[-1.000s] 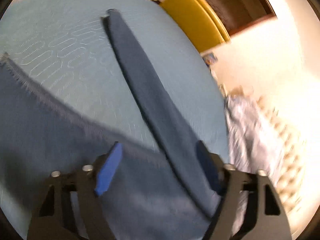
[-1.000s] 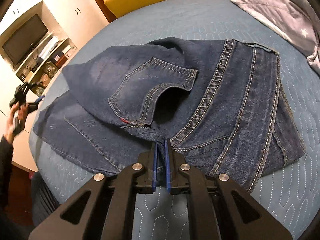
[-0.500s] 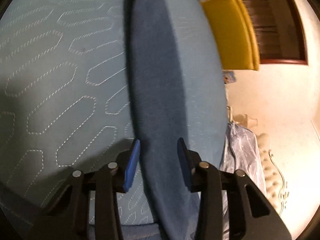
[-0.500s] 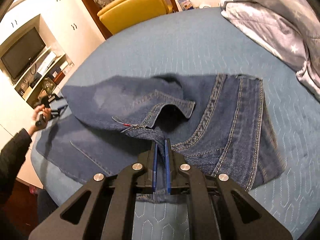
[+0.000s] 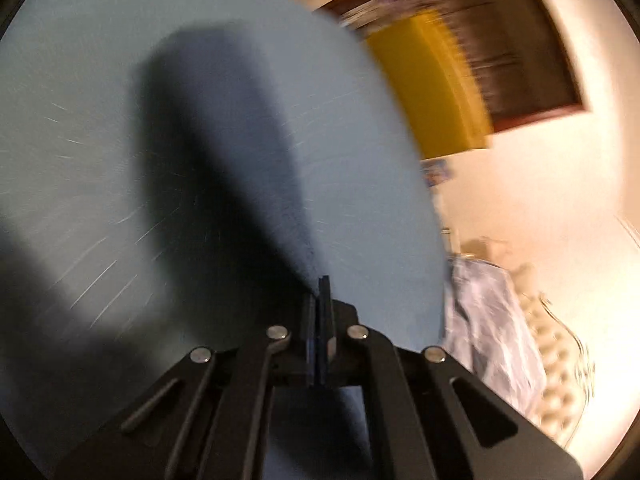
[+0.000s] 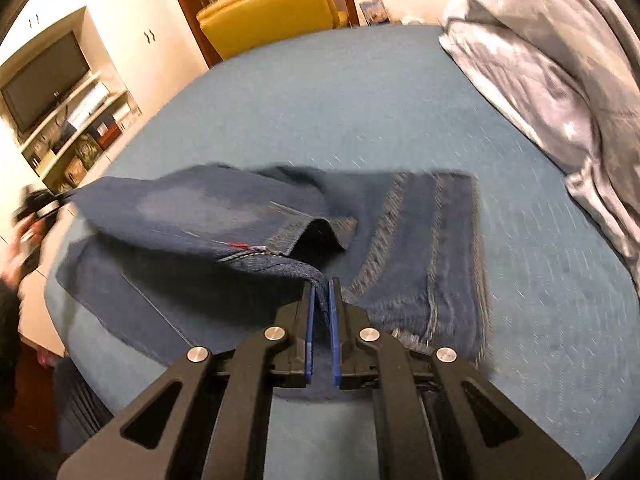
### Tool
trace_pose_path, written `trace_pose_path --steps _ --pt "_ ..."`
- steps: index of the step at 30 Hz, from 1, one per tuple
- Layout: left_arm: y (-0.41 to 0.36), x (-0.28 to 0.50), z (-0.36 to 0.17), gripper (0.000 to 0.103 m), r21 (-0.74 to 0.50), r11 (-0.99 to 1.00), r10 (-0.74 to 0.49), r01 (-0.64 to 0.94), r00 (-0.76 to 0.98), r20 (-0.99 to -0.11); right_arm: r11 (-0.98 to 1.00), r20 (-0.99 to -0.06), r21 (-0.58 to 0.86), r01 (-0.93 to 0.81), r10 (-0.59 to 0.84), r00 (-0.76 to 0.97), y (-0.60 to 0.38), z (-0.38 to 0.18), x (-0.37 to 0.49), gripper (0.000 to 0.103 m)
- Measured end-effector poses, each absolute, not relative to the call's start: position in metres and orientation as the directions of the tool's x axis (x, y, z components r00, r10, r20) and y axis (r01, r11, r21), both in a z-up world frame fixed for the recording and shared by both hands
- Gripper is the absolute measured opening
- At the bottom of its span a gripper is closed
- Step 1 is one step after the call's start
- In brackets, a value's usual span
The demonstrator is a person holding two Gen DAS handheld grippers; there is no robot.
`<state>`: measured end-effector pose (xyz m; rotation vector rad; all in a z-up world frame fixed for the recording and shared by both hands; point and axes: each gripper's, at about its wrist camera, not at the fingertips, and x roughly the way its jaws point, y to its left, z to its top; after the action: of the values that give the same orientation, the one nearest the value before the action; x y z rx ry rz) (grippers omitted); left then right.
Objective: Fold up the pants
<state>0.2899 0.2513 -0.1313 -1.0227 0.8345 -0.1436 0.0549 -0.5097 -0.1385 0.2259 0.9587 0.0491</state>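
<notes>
Dark blue jeans point(image 6: 420, 240) lie on the blue quilted bed cover point(image 6: 360, 100). My right gripper point(image 6: 320, 288) is shut on a fold of denim near the back pocket and holds it raised off the bed. Far left in the right wrist view, the left gripper point(image 6: 40, 206) grips the other end of that raised layer. The left wrist view is blurred: my left gripper point(image 5: 320, 292) is shut on the edge of a dark pant leg point(image 5: 224, 140), which stretches away over the bed cover point(image 5: 80, 80).
A grey star-patterned duvet point(image 6: 540, 60) is heaped at the bed's right side. A yellow armchair point(image 6: 272, 4) stands beyond the far edge, and a TV point(image 6: 44, 80) sits in a white wall unit on the left. A person's hand point(image 6: 24, 236) is at the left edge.
The left gripper has gone from open around the pant leg to shut on it and is moving fast. The right gripper has risen, lifting its denim fold higher.
</notes>
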Motion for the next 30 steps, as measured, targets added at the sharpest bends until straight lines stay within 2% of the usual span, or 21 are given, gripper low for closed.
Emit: trace_pose_path --steps 3,7,9,10,11,14,20,25,30 --pt "0.248 0.195 -0.122 0.001 -0.749 0.608 -0.427 -0.265 0.686 -0.589 0.98 -0.848 0.184 0.08 0.117 0.517 -0.524 -0.166 0.046 0.004" --pt "0.257 0.123 -0.186 0.002 -0.757 0.545 -0.447 -0.362 0.638 -0.627 0.976 -0.884 0.184 0.113 0.114 0.454 -0.528 -0.199 0.043 0.004" --pt "0.262 0.119 -0.212 0.015 -0.799 0.479 -0.488 -0.363 0.647 -0.586 0.965 -0.879 0.207 0.159 0.112 0.464 -0.53 -0.202 0.04 0.005" --pt "0.27 0.119 -0.219 0.034 -0.812 0.458 -0.496 -0.363 0.654 -0.572 0.951 -0.87 0.24 0.195 0.121 0.478 -0.534 -0.201 0.036 0.008" --pt "0.273 0.116 -0.223 0.042 -0.816 0.449 -0.487 -0.364 0.666 -0.565 0.938 -0.864 0.268 0.219 0.133 0.485 -0.536 -0.201 0.033 0.014" --pt "0.288 0.124 -0.226 0.046 -0.873 0.365 -0.503 -0.323 0.721 -0.477 0.896 -0.847 0.336 0.29 0.153 0.51 -0.541 -0.205 0.025 0.018" --pt "0.316 0.151 -0.238 0.047 -0.922 0.233 -0.505 -0.308 0.772 -0.385 0.729 -0.778 0.531 0.431 0.219 0.589 -0.556 -0.217 0.008 0.022" --pt "0.335 0.161 -0.242 0.047 -0.949 0.168 -0.505 -0.267 0.803 -0.316 0.693 -0.77 0.557 0.457 0.224 0.598 -0.555 -0.22 0.009 0.023" --pt "0.359 0.168 -0.237 0.047 -0.964 0.105 -0.448 -0.242 0.854 -0.263 0.656 -0.764 0.581 0.482 0.233 0.602 -0.56 -0.226 0.014 0.023"
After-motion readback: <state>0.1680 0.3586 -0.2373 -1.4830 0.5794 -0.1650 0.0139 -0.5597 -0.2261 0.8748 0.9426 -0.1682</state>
